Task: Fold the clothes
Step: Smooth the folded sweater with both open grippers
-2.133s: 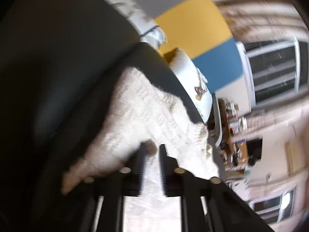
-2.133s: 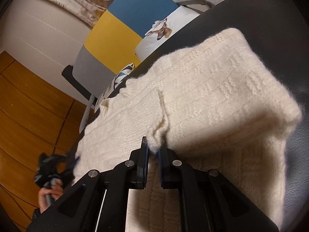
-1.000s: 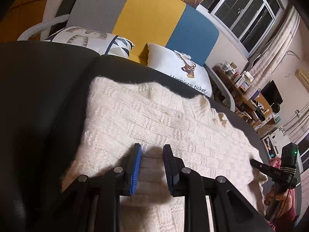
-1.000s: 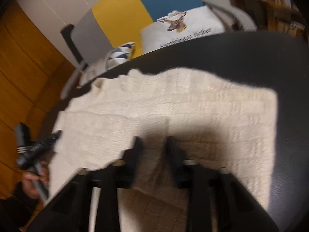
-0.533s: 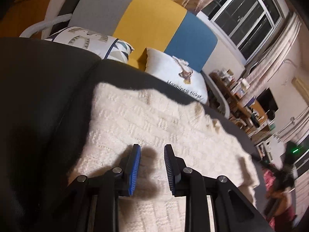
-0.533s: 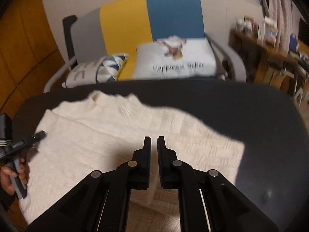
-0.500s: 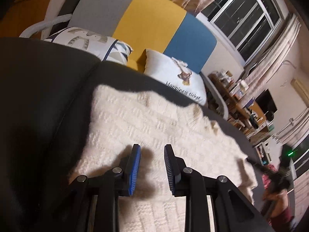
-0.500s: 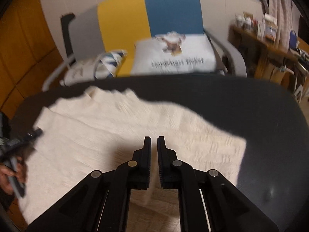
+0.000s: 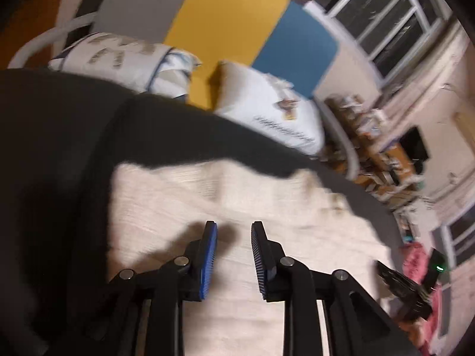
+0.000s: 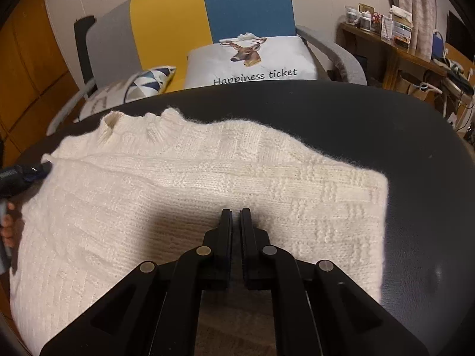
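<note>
Since two seconds ago both my grippers have let go: my right gripper (image 10: 236, 216) hovers closed and empty, my left gripper (image 9: 233, 241) hangs open, over the cream knit sweater (image 10: 193, 195). It lies flat on the black table (image 10: 415, 154), long axis left-right, collar at far left. I judge one fold laid; next needs fresh edge grips.

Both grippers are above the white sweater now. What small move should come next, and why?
Probably lower the open left gripper onto the sweater edge below it and close. The sweater lies flat on the dark table, neither gripper holds cloth, and the right gripper is shut empty.
</note>
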Demonstrator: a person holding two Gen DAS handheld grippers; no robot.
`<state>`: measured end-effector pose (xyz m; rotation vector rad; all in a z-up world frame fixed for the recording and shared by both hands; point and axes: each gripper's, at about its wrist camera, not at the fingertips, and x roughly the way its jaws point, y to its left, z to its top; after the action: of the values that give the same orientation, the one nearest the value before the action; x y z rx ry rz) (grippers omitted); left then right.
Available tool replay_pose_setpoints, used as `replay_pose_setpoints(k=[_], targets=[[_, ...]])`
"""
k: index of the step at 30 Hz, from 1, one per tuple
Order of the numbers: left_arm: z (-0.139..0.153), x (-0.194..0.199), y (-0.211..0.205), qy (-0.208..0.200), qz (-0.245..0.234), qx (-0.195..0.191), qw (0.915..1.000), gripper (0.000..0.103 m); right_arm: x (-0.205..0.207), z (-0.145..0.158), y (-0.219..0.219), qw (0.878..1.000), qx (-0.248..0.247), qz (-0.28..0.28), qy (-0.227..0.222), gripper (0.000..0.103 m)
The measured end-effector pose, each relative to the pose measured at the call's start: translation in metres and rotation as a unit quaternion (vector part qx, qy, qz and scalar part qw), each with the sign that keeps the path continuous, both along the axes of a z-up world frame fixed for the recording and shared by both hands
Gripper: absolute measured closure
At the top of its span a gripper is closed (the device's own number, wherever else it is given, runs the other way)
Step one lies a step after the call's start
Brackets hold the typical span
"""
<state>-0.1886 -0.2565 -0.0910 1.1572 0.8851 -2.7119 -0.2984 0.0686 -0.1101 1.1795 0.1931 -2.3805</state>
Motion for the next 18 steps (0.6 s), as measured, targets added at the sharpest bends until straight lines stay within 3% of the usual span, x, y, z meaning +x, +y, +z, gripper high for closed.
replay_pose_setpoints(k=[3,5,8,10,13,15,17,18], targets=[[0.009,-0.006,0.024,0.015,-0.064,-0.030,0.9974,0.079,0.017,0.029,-0.011,0.997,0.034,-0.004,0.072,0.096],[0.007,-0.016,0.042,0.005,-0.101,-0.051,0.9935,0.079,0.027,0.043,-0.028,0.995,0.021,0.038,0.088,0.096],[-0.009,-0.034,0.068,-0.037,-0.131,-0.116,0.9840,0.079,0.037,0.041,-0.066,0.991,0.027,0.109,0.072,0.096],[-0.013,-0.037,0.068,-0.035,-0.115,-0.113,0.9863,0.079,0.034,0.032,-0.075,0.991,0.024,0.125,0.049,0.096],[0.001,-0.034,0.066,-0.001,-0.141,-0.088,0.9860,0.078,0.027,0.029,-0.056,0.993,-0.025,0.110,0.015,0.095],[0.014,-0.035,0.075,0.020,-0.186,-0.127,0.9741,0.076,0.021,0.026,-0.043,0.993,-0.057,0.100,-0.007,0.095],[0.021,-0.042,0.088,0.025,-0.240,-0.172,0.9551,0.076,0.016,0.024,-0.030,0.991,-0.090,0.089,-0.030,0.088],[0.022,-0.045,0.095,0.023,-0.268,-0.185,0.9452,0.076,0.013,0.023,-0.024,0.990,-0.106,0.084,-0.041,0.073]])
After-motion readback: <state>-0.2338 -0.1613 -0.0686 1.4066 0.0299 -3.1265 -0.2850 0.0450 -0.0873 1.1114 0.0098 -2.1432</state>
